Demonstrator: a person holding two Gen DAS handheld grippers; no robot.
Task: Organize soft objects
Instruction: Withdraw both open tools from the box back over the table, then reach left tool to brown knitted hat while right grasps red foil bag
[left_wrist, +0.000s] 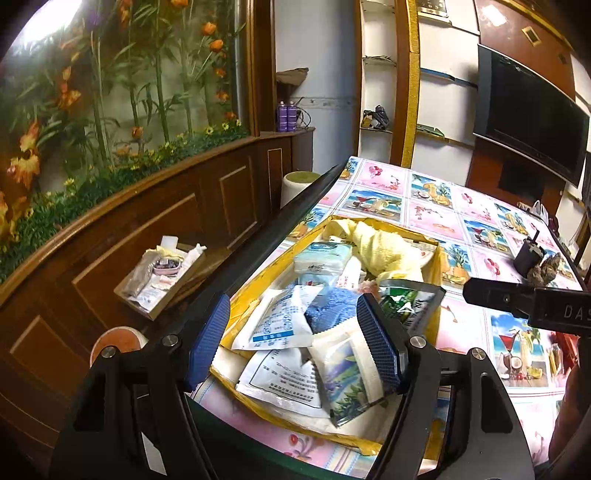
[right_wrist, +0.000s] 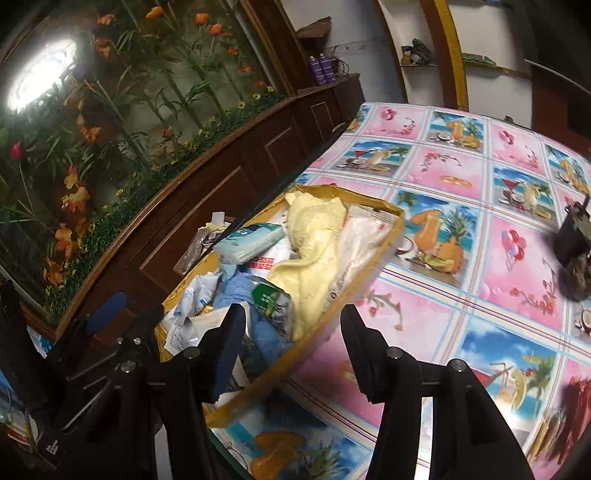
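Filling a yellow tray (left_wrist: 439, 258) on the patterned table (left_wrist: 487, 218), a crumpled yellow cloth (left_wrist: 384, 247), blue cloth (left_wrist: 328, 302) and printed sachets (left_wrist: 277, 321) lay heaped; left gripper (left_wrist: 295, 343) and right gripper (right_wrist: 291, 332) stood spread, empty.

Both wrist views look steeply down, close over the yellow box (left_wrist: 439, 258) (right_wrist: 388, 236) on the patterned tablecloth (left_wrist: 472, 221) (right_wrist: 480, 258); left view centres it, right view keeps it left of centre.

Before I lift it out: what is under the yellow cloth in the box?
The yellow cloth lies over a clear plastic packet and a red-printed packet; anything deeper in the box is covered.
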